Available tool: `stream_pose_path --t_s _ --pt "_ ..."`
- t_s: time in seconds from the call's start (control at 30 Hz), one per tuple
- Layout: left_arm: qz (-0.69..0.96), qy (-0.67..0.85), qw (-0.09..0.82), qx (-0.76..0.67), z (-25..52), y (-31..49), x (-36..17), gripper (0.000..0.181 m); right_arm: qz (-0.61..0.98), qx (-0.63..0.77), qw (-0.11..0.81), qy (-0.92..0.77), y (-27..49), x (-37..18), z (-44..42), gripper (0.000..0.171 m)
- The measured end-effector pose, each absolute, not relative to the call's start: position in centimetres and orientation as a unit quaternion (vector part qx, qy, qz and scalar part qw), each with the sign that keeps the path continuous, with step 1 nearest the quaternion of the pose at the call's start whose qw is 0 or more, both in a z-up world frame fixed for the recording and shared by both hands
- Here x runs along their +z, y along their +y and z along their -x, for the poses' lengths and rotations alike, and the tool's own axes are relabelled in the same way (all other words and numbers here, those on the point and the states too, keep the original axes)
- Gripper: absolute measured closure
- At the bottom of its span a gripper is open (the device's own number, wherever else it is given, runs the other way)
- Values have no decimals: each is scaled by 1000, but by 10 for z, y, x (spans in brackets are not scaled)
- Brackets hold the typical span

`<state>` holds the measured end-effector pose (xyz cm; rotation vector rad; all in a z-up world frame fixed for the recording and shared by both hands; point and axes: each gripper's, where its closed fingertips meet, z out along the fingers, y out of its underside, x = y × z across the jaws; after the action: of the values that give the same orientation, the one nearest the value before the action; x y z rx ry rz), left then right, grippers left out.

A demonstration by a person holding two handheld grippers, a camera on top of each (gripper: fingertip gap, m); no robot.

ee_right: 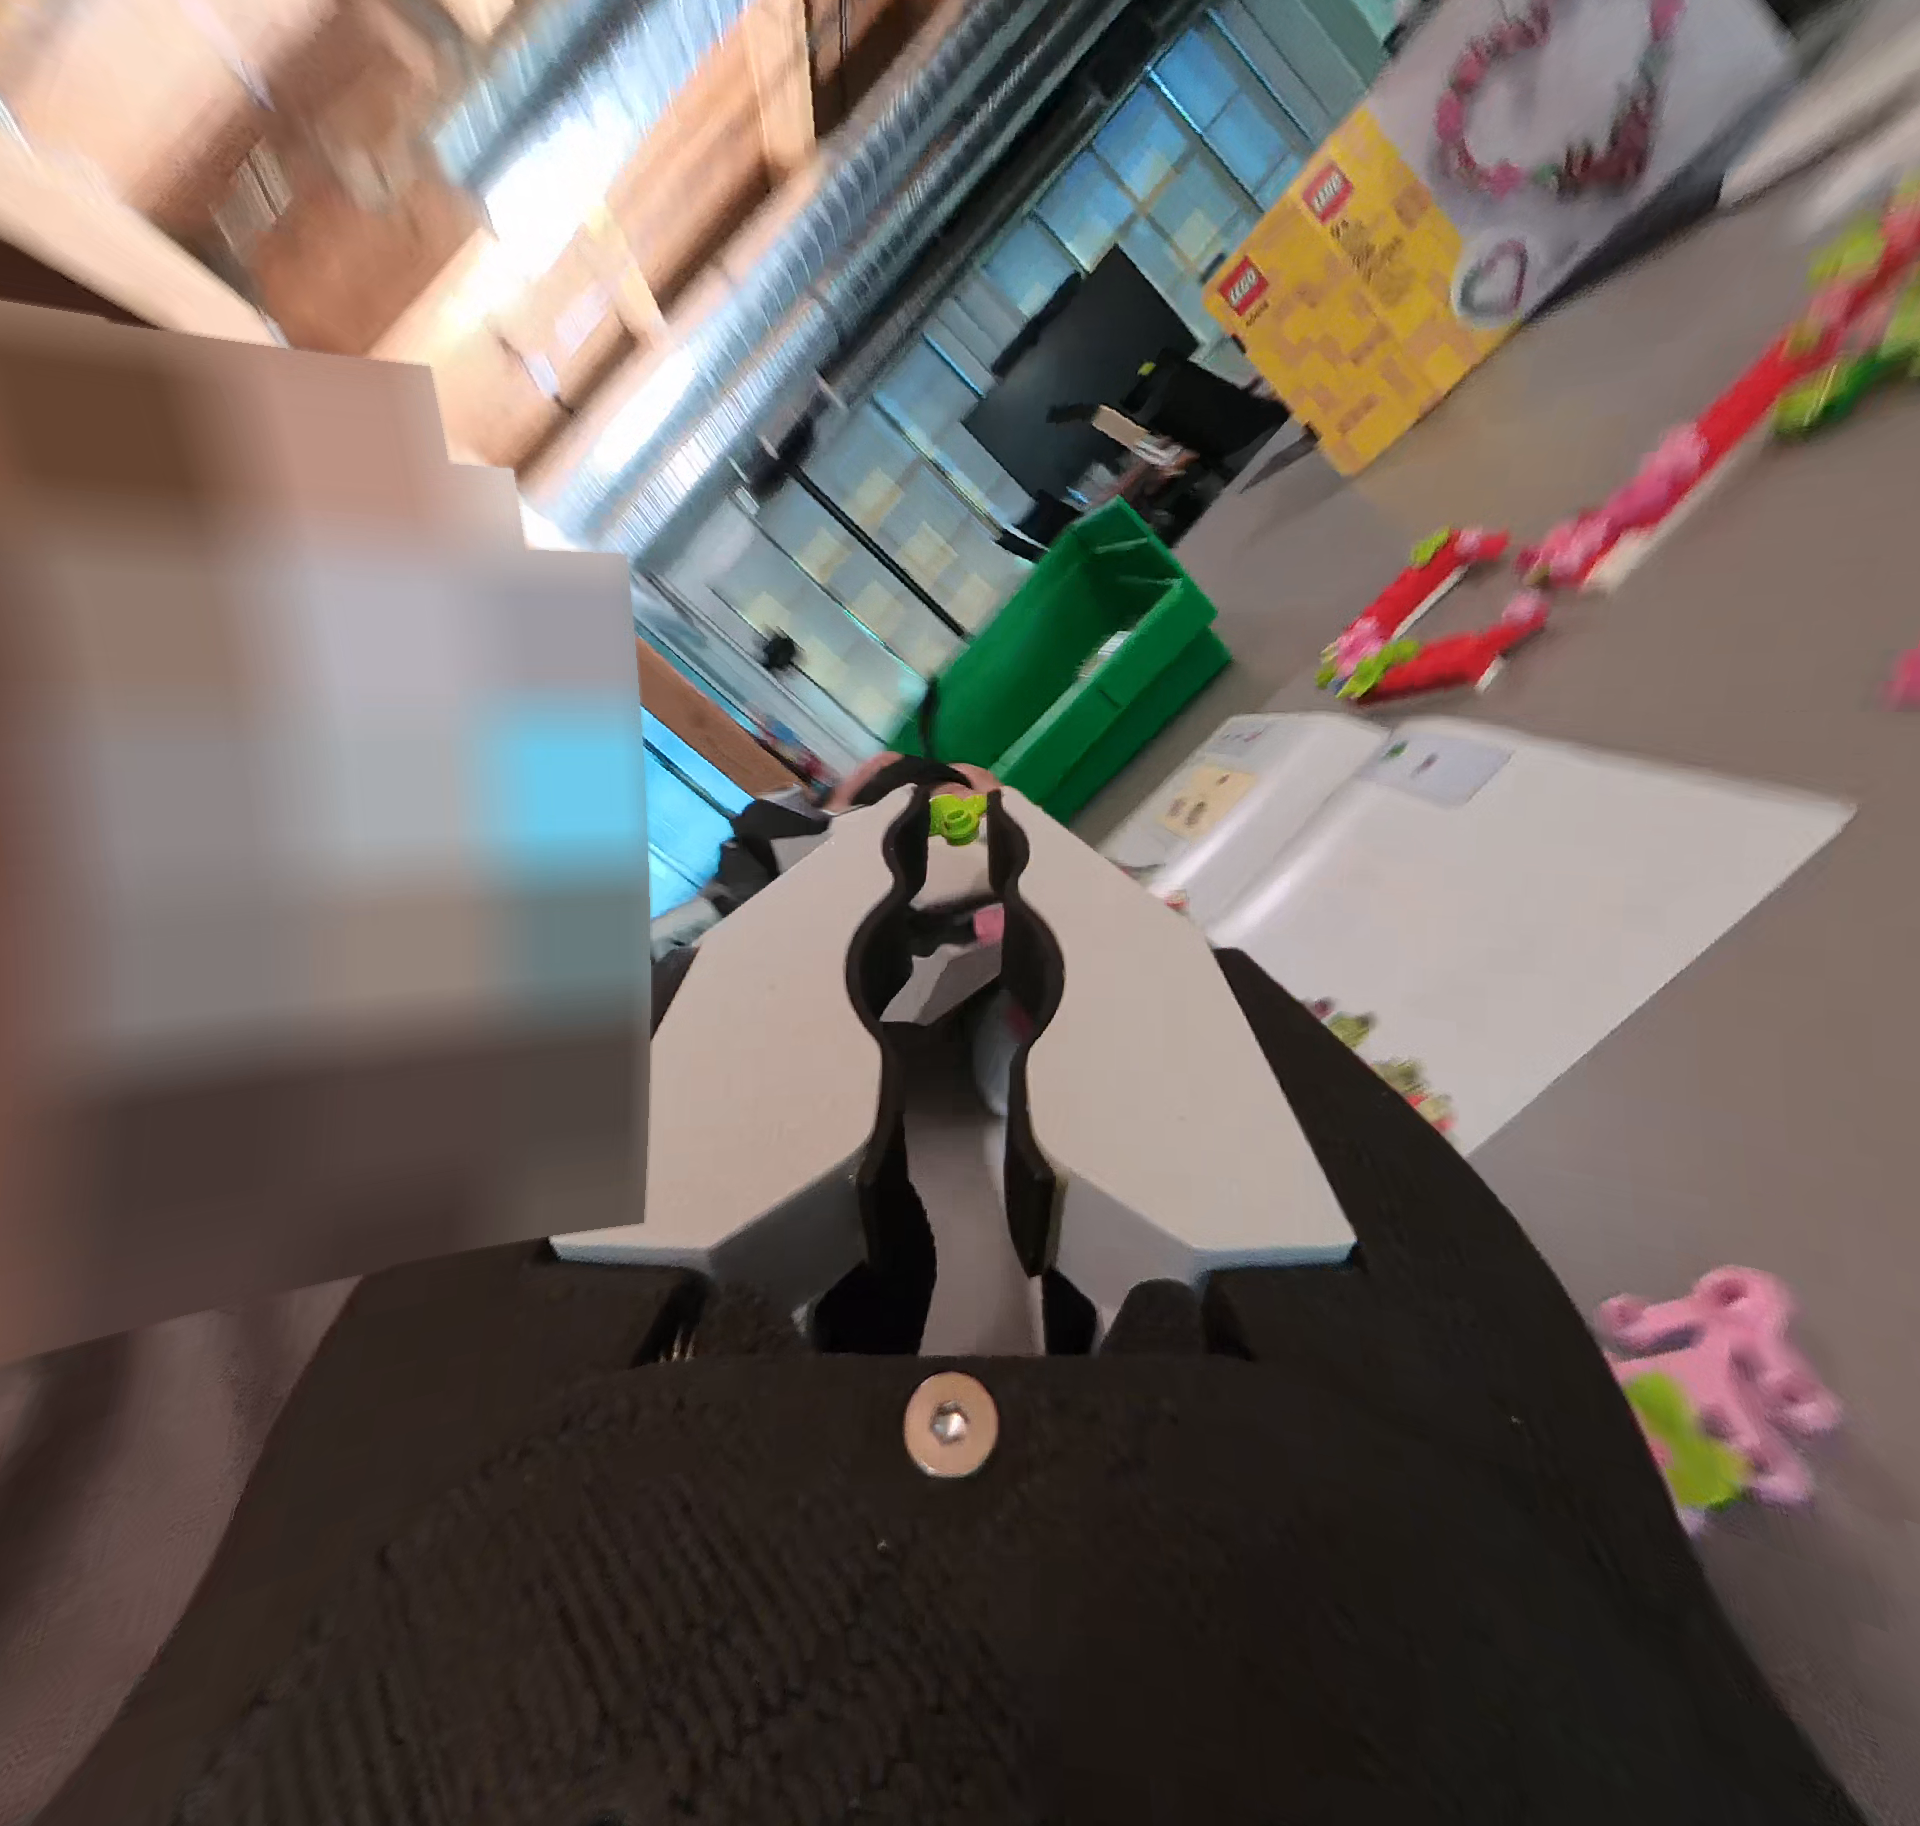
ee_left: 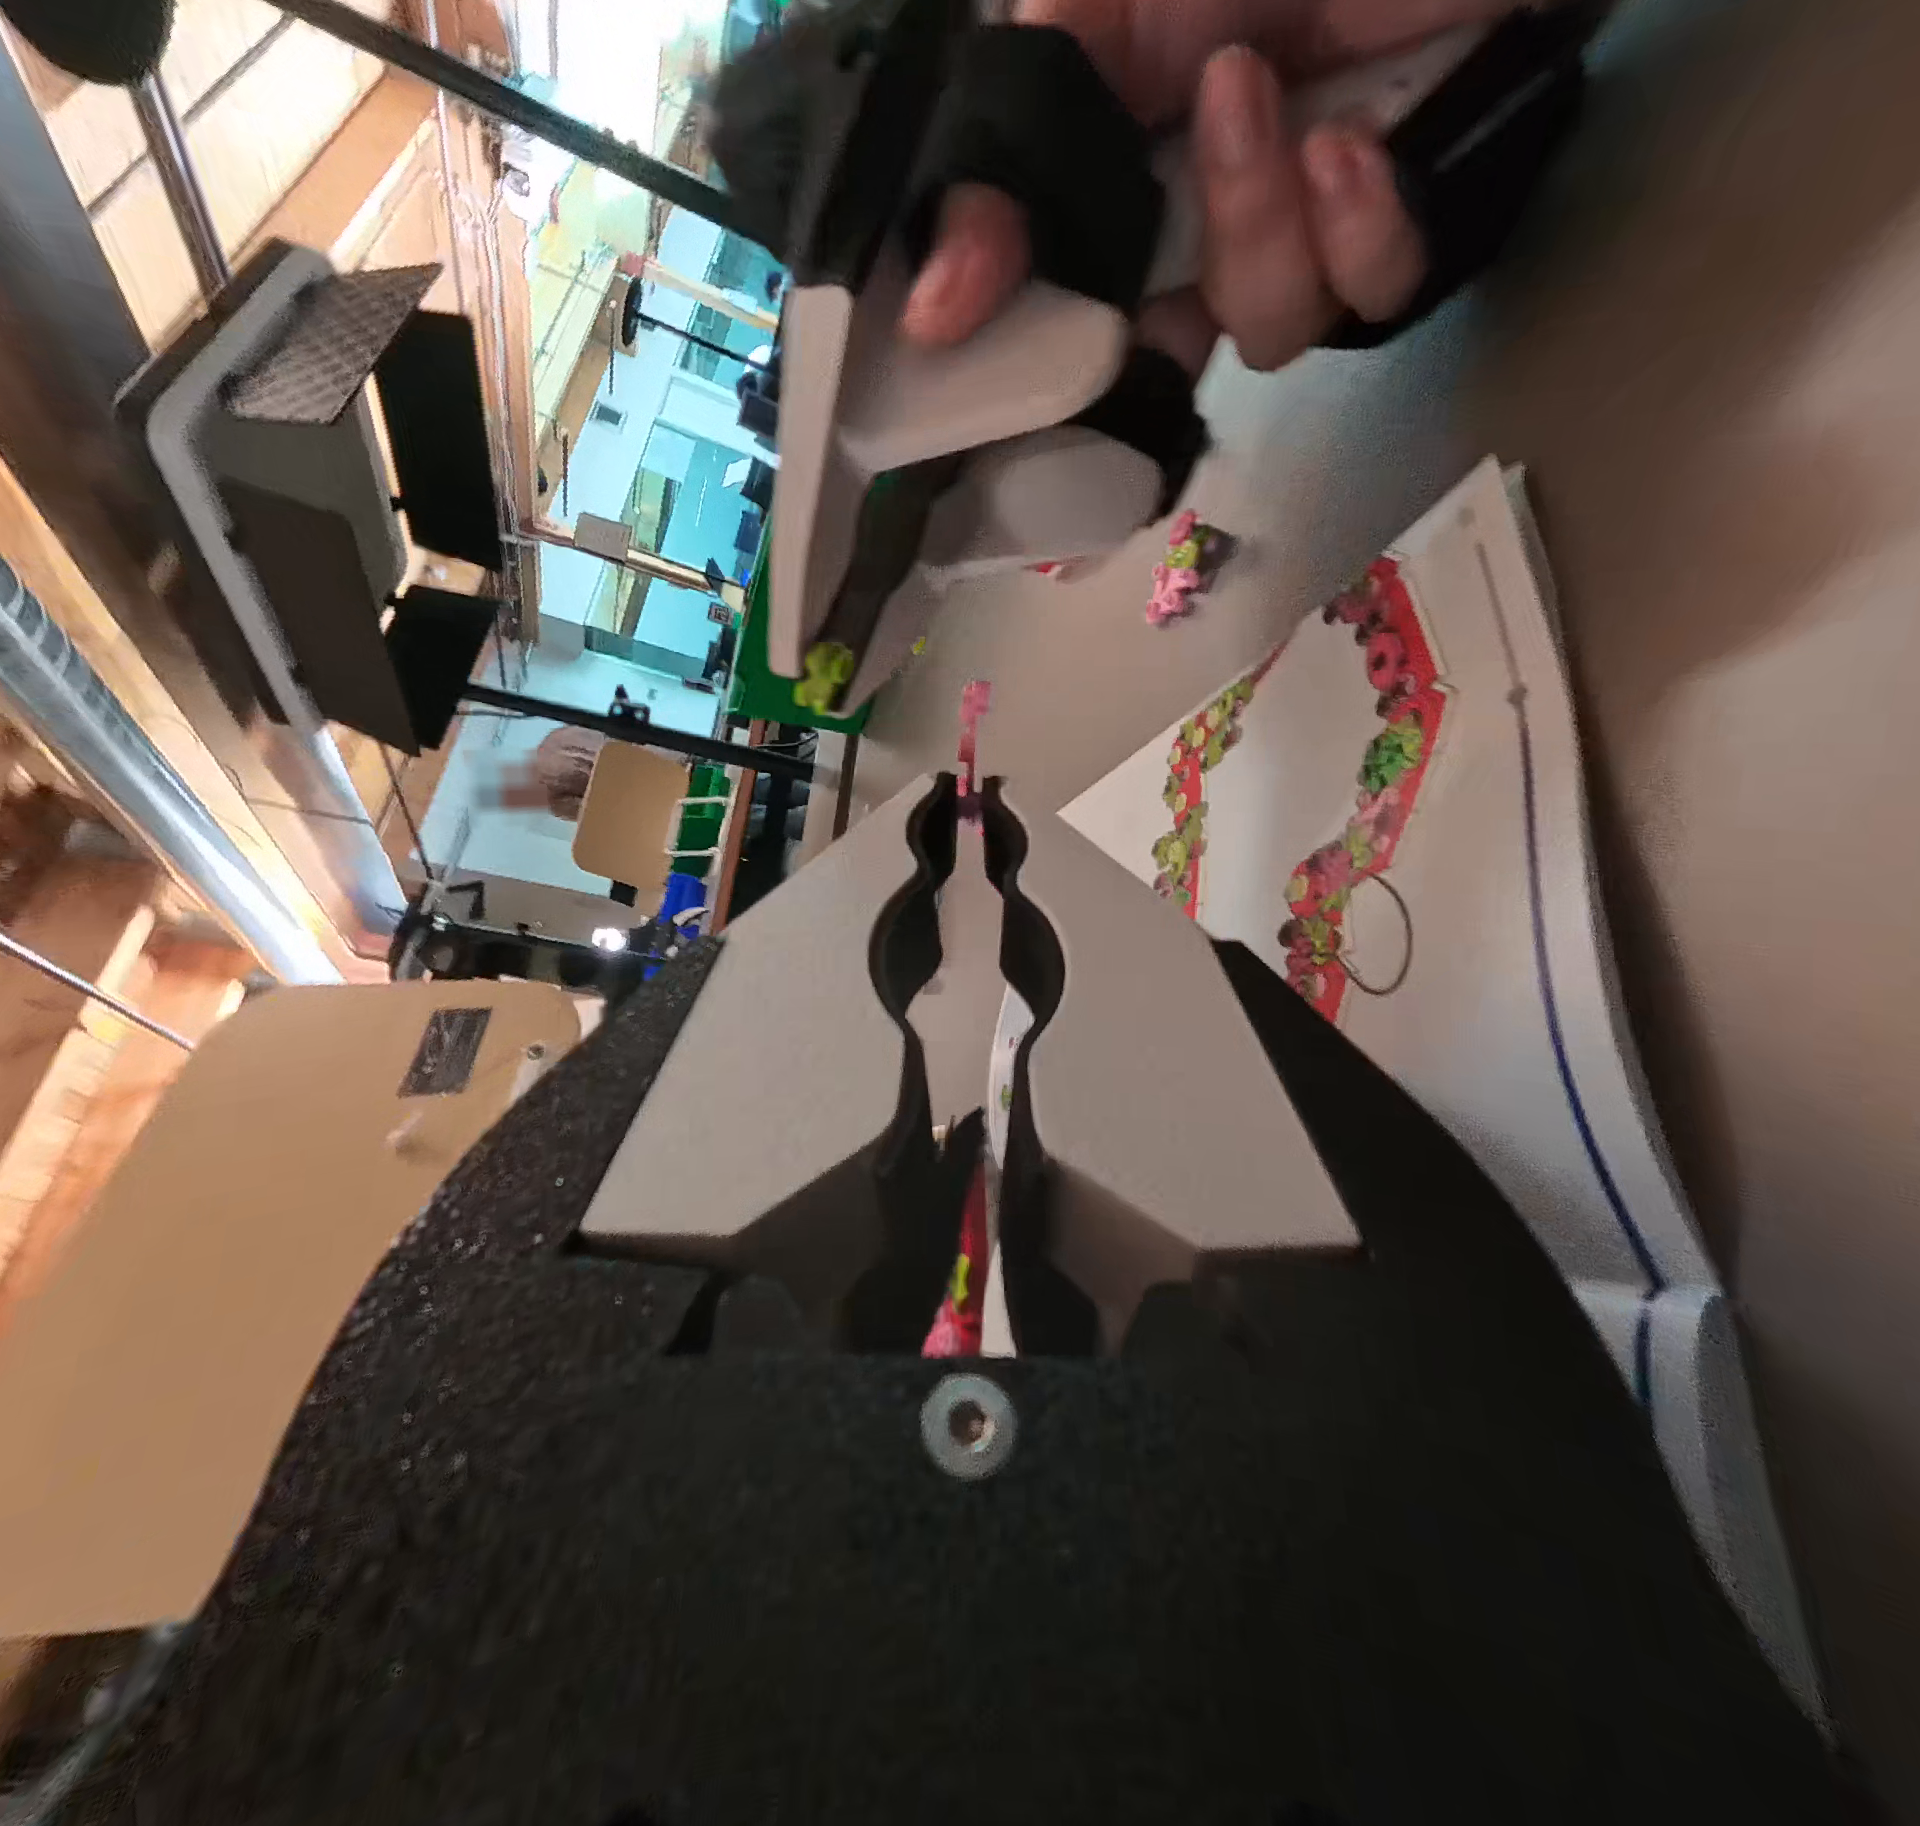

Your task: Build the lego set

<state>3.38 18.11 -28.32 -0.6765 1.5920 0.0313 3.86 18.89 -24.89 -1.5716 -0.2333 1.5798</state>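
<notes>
My left gripper (ee_left: 968, 791) is shut on a thin pink lego piece (ee_left: 974, 727) that sticks out past the tips, held above the grey table. My right gripper (ee_right: 958, 812) is shut on a small lime green lego piece (ee_right: 958, 820). In the left wrist view the right gripper (ee_left: 831, 680) shows up ahead, held by a hand (ee_left: 1278, 218), with the lime green piece (ee_left: 824, 677) at its tips, a short way left of and beyond the pink piece. The two pieces are apart.
An open instruction booklet (ee_left: 1455, 841) lies on the table; it also shows in the right wrist view (ee_right: 1455, 893). Red, pink and green lego assemblies (ee_right: 1455, 623) lie on the table. A pink flower cluster (ee_left: 1184, 571) lies beyond. A green bin (ee_right: 1081, 654) and the yellow set box (ee_right: 1361, 301) stand behind. Left and right tips are no more than a few centimetres apart.
</notes>
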Motion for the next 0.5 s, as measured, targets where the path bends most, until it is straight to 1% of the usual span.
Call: stream_pose_path --t_s 0.13,0.23,0.37,0.5 --pt "266 712 649 32 -36 175 -287 179 650 484 536 -235 184 -247 -39 163" --pt "264 710 651 35 -34 176 -286 179 640 362 594 -325 179 -244 -40 163" --pt "260 708 655 36 -33 177 -284 178 618 272 628 -387 173 -239 -40 162" --pt "244 701 669 47 -31 177 -279 179 623 244 627 -400 174 -243 -44 162"
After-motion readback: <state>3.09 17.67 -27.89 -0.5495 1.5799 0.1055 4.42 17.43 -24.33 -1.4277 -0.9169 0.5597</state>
